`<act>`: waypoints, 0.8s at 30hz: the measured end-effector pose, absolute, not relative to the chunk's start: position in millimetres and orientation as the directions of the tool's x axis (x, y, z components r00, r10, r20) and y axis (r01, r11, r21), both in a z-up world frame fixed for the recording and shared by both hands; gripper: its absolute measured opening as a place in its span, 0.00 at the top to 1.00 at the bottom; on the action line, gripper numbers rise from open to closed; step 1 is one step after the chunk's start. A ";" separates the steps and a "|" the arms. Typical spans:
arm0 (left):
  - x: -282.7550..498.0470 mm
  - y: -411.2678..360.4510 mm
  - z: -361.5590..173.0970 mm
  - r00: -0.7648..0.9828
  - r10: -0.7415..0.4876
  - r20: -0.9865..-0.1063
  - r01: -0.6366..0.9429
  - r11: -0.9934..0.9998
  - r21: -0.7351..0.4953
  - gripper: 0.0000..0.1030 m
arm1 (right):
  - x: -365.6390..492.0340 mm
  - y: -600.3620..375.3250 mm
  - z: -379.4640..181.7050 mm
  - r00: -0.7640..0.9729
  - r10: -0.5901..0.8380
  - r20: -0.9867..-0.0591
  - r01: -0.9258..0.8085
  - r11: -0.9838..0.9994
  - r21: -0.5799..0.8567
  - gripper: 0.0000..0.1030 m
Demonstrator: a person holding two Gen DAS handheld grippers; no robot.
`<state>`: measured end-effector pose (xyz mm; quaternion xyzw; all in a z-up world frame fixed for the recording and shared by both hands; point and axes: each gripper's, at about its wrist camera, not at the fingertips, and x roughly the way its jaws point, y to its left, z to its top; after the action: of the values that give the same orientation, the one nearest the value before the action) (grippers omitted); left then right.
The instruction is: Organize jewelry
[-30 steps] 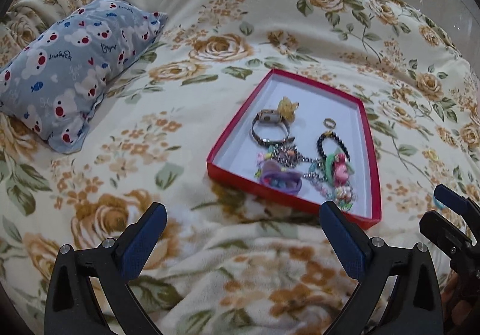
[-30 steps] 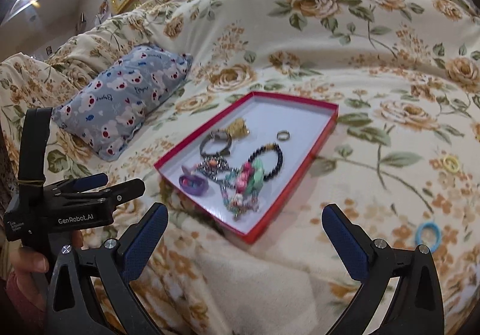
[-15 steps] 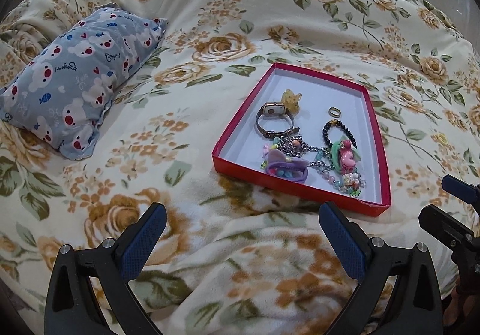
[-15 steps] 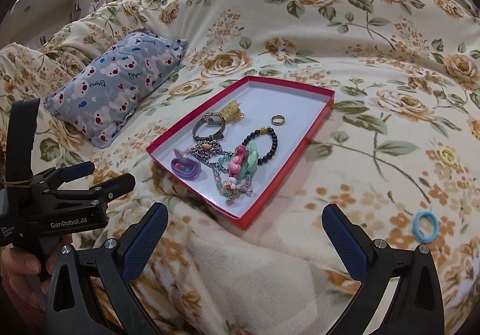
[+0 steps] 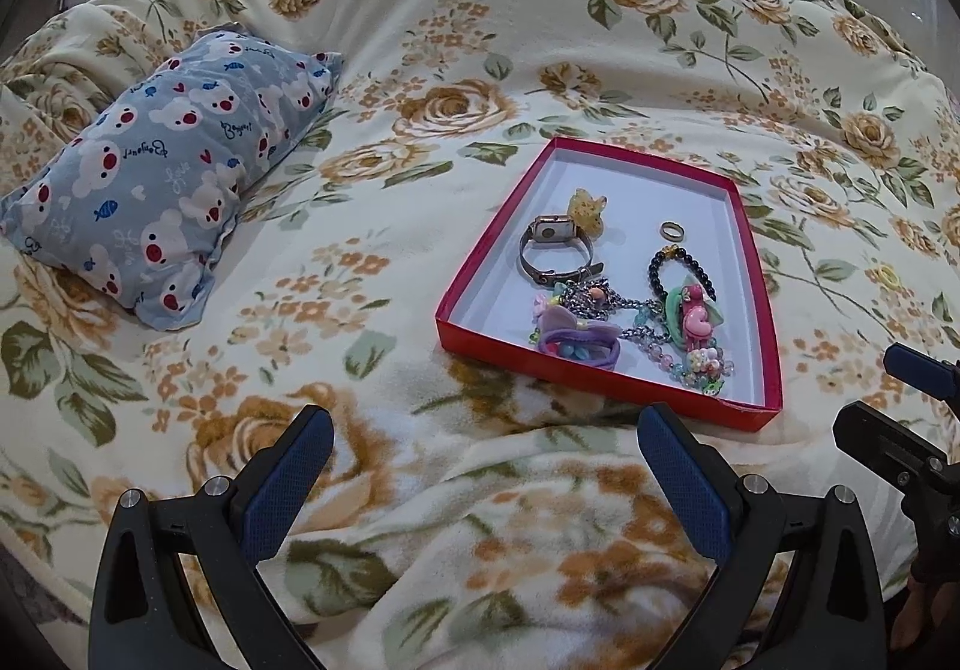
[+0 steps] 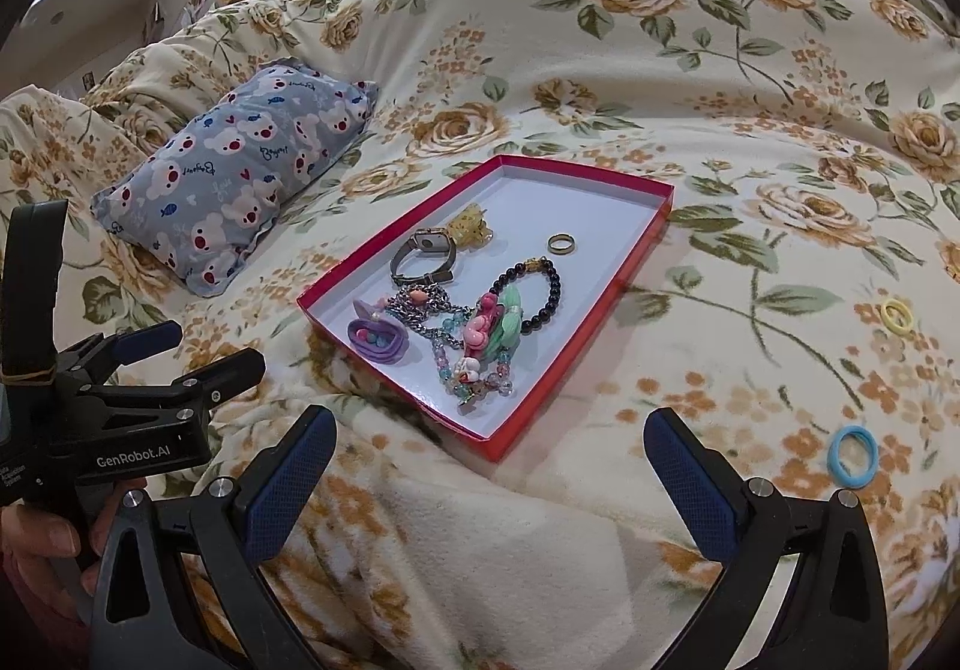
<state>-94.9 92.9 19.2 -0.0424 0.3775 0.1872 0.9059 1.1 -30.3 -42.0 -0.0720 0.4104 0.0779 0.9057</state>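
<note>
Both tools (image 5: 480, 466) (image 6: 489, 466) spread wide, empty, hovering near red tray (image 6: 624, 274).

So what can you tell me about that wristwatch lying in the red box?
The wristwatch has a squarish, rounded case with a pale face and a rose-gold-looking rim, on a grey metallic-looking band closed into a loop. It lies on the white floor of the red box, face tilted up, toward the left side. A yellow charm sits right behind it, apparently touching. The band's near end meets the tangle of chain. No fingers are near it.
</note>
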 end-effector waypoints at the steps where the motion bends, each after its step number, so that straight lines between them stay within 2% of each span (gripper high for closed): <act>1: -95.4 92.5 19.2 0.645 0.310 -0.699 -0.372 0.926 0.067 0.01 | 1.0 -30.3 -41.9 0.651 0.083 -0.755 -0.201 0.977 -0.066 0.00; 24: -98.4 91.2 21.0 0.651 0.303 -0.696 -0.362 0.930 0.066 0.01 | -1.6 -31.0 -39.1 0.653 0.086 -0.753 -0.202 0.977 -0.063 0.00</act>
<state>-98.4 91.2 21.0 -0.0395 0.3754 0.1832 0.9077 -1.6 -31.0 -39.1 -0.0705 0.4091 0.0794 0.9063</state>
